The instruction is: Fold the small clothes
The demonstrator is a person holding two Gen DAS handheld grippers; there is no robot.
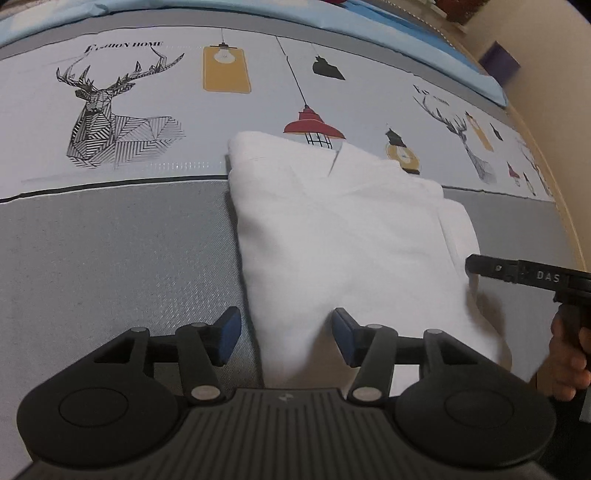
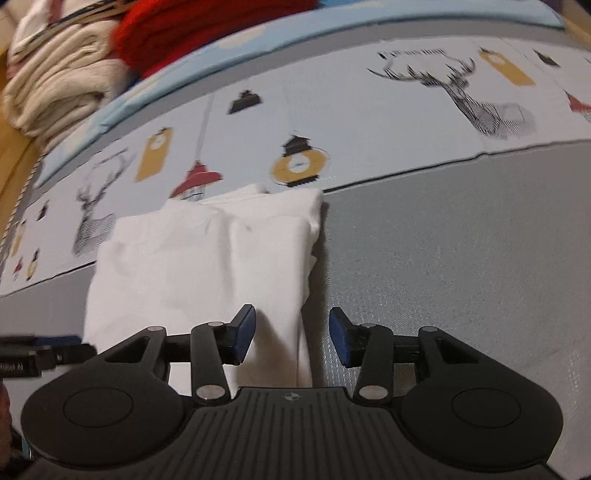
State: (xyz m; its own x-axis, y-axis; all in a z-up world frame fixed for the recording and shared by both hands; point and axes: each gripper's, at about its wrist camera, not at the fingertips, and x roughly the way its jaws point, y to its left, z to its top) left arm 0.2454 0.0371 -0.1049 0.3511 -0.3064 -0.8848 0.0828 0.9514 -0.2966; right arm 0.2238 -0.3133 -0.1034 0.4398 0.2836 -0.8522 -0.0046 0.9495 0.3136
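With the left gripper (image 1: 286,338) and right gripper (image 2: 291,338) jaws apart, seat each over the folded white cotton garment's (image 1: 343,236) near corners before clamping evenly.

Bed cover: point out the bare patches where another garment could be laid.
Free: the plain grey band left of the folded white garment, below the deer print, and the grey stretch on its other side. Crowded: the far corner with stacked cream clothes and a red garment.
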